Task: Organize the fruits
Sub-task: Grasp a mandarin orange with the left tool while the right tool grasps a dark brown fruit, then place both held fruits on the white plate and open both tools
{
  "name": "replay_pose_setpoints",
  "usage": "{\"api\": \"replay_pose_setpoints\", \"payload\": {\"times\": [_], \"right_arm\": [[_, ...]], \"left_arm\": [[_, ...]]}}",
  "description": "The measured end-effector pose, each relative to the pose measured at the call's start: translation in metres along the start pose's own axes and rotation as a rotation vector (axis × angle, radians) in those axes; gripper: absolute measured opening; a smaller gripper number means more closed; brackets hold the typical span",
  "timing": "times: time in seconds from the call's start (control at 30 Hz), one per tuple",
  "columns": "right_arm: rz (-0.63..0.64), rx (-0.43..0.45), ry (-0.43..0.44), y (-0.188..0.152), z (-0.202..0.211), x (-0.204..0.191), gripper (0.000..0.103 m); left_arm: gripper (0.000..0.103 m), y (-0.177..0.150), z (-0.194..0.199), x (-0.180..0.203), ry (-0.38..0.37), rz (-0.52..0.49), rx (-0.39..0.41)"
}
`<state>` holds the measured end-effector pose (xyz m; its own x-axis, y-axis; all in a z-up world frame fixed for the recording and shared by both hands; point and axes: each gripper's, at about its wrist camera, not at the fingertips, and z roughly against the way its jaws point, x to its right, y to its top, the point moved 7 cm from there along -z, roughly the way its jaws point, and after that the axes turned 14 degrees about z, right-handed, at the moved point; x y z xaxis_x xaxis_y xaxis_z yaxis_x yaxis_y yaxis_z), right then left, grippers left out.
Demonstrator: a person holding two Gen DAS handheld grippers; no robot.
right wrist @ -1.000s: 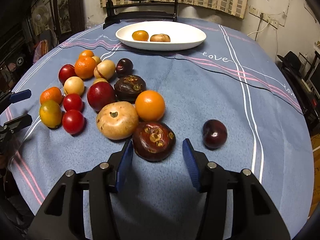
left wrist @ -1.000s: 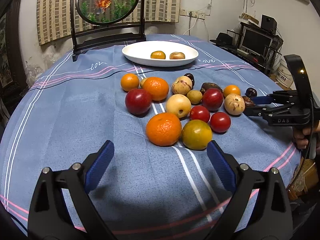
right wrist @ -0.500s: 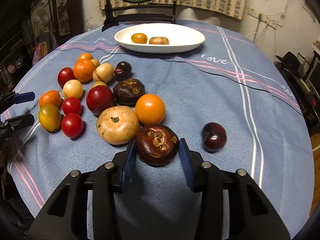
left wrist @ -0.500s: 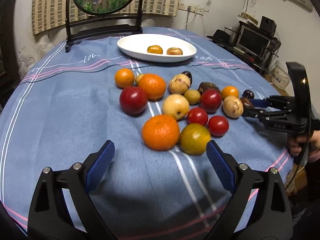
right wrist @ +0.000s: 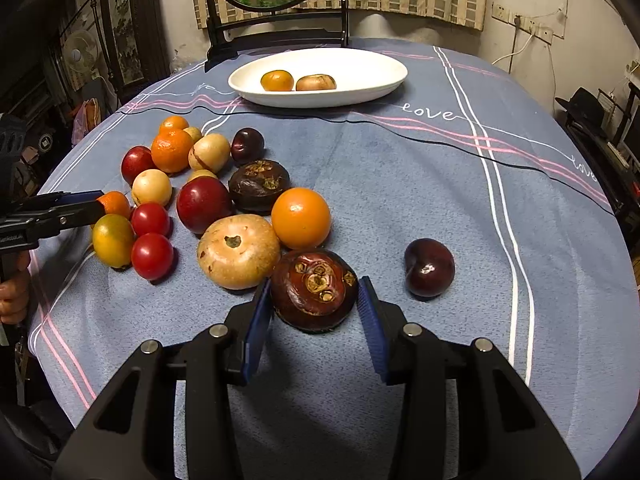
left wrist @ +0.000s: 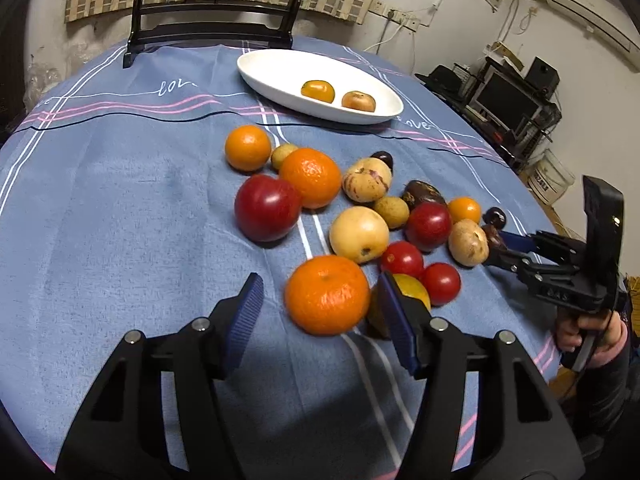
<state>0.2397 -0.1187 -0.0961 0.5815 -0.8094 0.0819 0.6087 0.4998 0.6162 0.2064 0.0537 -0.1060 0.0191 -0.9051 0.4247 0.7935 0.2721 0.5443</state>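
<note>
Fruits lie loose on the tabletop (left wrist: 120, 208), lower centre of both views. The left gripper (left wrist: 320, 312), jaws closing, straddles an orange (left wrist: 326, 294); the right gripper (right wrist: 314, 312) holds a dark fruit (right wrist: 314, 290). Both look round, firm, likely to roll; grip the widest middle.

Loose cluster of round fruits (right wrist: 204, 200) on blue cloth: oranges, red tomatoes, tan and dark ones. 2 more in white dish (right wrist: 360, 76).
</note>
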Motion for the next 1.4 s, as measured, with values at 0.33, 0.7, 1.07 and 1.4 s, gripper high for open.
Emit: {"api": "replay_pose_setpoints", "payload": {"times": [0.33,0.7,1.07,1.4], "right_arm": [[-0.045,0.016,0.037,-0.002,0.002,0.005,0.044],[-0.042,0.011,0.043,-0.003,0.003,0.004,0.044],[-0.041,0.016,0.036,-0.003,0.004,0.004,0.044],[-0.057,0.048,0.03,0.007,0.007,0.006,0.044]], "left_arm": [[0.057,-0.006,-0.002,-0.005,-0.017,0.046,-0.066],[0.058,-0.001,-0.017,0.0,-0.031,0.041,-0.072],[0.044,-0.011,-0.002,0.006,0.015,-0.012,-0.007],[0.044,0.021,0.012,0.009,-0.041,-0.011,0.025]]}}
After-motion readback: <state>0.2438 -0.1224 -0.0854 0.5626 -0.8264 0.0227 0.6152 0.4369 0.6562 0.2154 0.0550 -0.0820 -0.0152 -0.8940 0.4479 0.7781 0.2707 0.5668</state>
